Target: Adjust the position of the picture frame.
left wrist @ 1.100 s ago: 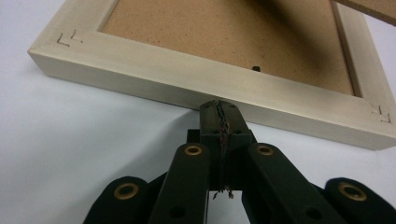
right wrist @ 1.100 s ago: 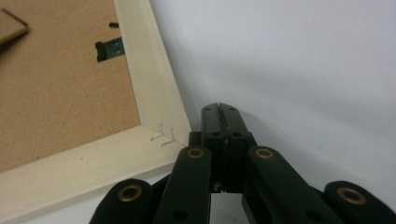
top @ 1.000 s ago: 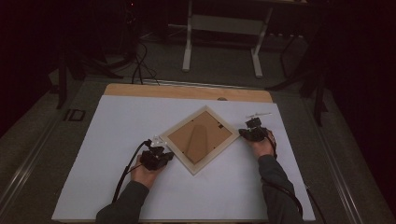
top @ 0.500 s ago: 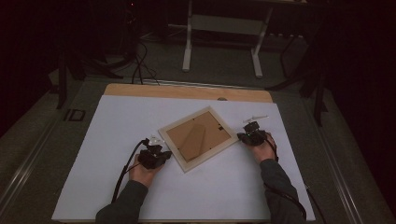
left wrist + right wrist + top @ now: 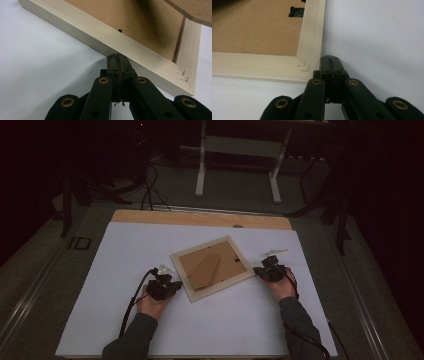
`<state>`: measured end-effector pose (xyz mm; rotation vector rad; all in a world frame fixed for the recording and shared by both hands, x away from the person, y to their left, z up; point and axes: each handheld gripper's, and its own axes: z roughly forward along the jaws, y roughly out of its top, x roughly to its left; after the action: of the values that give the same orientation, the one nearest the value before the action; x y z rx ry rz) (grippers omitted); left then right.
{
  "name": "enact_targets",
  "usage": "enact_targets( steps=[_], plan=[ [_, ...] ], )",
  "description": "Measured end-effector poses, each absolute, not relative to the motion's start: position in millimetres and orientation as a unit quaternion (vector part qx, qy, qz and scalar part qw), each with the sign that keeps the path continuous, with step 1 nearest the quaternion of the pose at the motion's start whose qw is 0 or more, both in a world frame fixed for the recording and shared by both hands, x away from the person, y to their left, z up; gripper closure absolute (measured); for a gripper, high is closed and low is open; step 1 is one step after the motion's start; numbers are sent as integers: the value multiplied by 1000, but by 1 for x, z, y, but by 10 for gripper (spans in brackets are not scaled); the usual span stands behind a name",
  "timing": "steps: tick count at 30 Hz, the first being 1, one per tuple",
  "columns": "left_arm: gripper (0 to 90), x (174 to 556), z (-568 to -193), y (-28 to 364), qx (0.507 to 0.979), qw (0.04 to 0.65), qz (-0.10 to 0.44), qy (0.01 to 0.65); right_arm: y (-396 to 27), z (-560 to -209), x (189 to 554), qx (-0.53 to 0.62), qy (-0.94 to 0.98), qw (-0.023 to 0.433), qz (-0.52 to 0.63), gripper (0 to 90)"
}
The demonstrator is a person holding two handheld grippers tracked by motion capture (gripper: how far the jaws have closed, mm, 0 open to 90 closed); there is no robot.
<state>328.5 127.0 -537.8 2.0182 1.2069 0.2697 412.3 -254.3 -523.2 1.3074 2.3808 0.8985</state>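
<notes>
A pale wooden picture frame (image 5: 212, 269) lies face down on the white table cover (image 5: 125, 250), its brown backing board up and its easel stand slightly raised. My left gripper (image 5: 169, 285) is shut with nothing in it, its tip against the frame's (image 5: 130, 42) near left edge. In the left gripper view the shut jaws (image 5: 117, 58) touch that edge. My right gripper (image 5: 260, 271) is also shut and empty, pressed beside the frame's right corner. The right gripper view has the shut tip (image 5: 330, 60) next to the stapled mitre corner of the frame (image 5: 309, 47).
A wooden strip (image 5: 200, 218) runs along the table's far edge. A small clear plastic piece (image 5: 274, 253) lies just beyond my right gripper. White stand legs (image 5: 235, 165) and cables are on the dark floor behind. White cover stretches open to the left and front.
The frame has turned clockwise from a diamond pose to nearly level. My right gripper moved nearer and my left gripper stayed at the frame's left edge.
</notes>
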Motion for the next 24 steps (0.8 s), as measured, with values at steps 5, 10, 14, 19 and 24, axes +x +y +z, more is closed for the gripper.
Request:
enact_targets(
  steps=[5,10,14,19,24],
  plan=[
    [899,329,-538,128,789,379,103,473,-255,-524,404,458,820,136,316,900],
    [899,331,-538,130,787,379,101,476,-256,-524,399,460,817,134,319,900],
    [899,331,-538,131,787,379,103,475,-257,-526,392,461,815,132,326,900],
    [899,331,-538,132,788,376,105,476,-257,-527,386,461,812,132,333,900],
    [899,332,-537,135,786,374,107,480,-256,-528,377,457,812,130,339,900]
  ],
)
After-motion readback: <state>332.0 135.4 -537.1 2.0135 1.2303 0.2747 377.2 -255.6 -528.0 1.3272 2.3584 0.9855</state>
